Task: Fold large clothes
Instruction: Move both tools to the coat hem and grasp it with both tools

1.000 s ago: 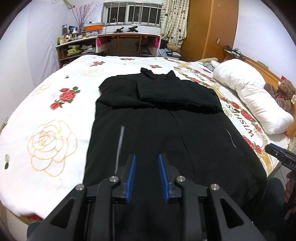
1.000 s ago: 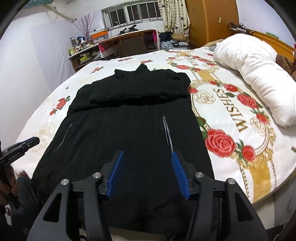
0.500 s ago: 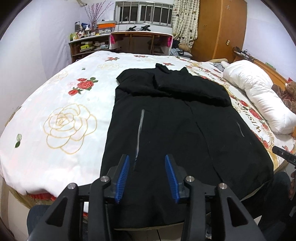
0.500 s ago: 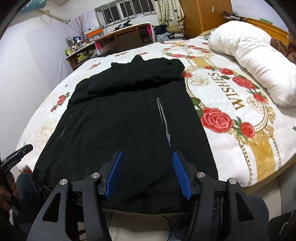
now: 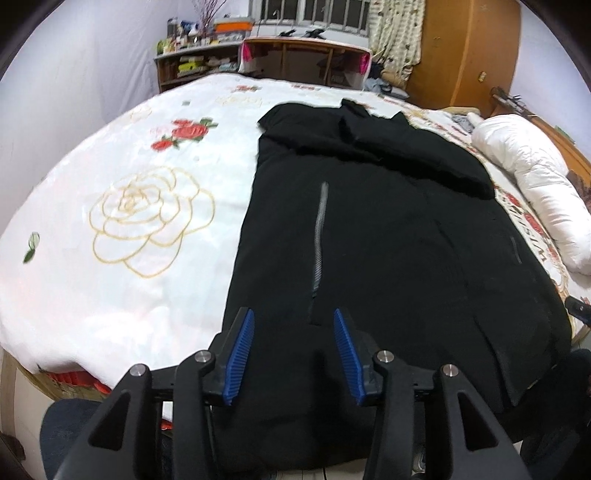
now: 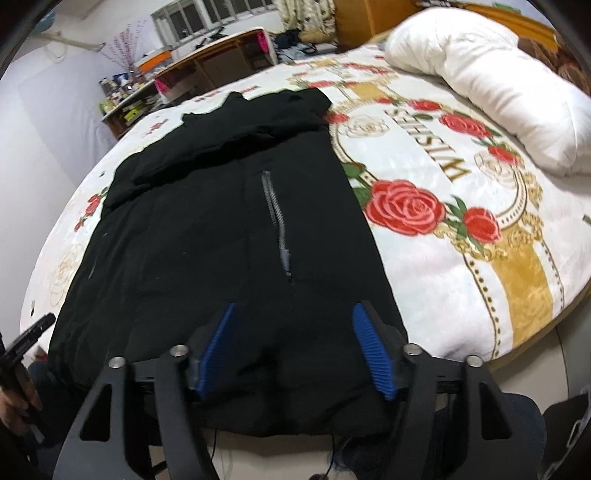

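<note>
- Now: coat [image 5: 388, 236] flat on bed [image 5: 110, 221], sleeves folded across chest, hem at near edge.
- Left gripper [image 5: 293, 350] and right gripper [image 6: 301, 347] over hem; jaws just widened, parted, nothing pinched.
- Next, likely: clamp both hem corners, carry toward collar.

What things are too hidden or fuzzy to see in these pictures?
- Black coat's near hem: left wrist view, behind the left gripper.
- Same hem: right wrist view, behind the right gripper.
- Shelf items: left wrist view, too small and blurred.
- Blanket lettering: left wrist view, partly covered by the coat.
</note>
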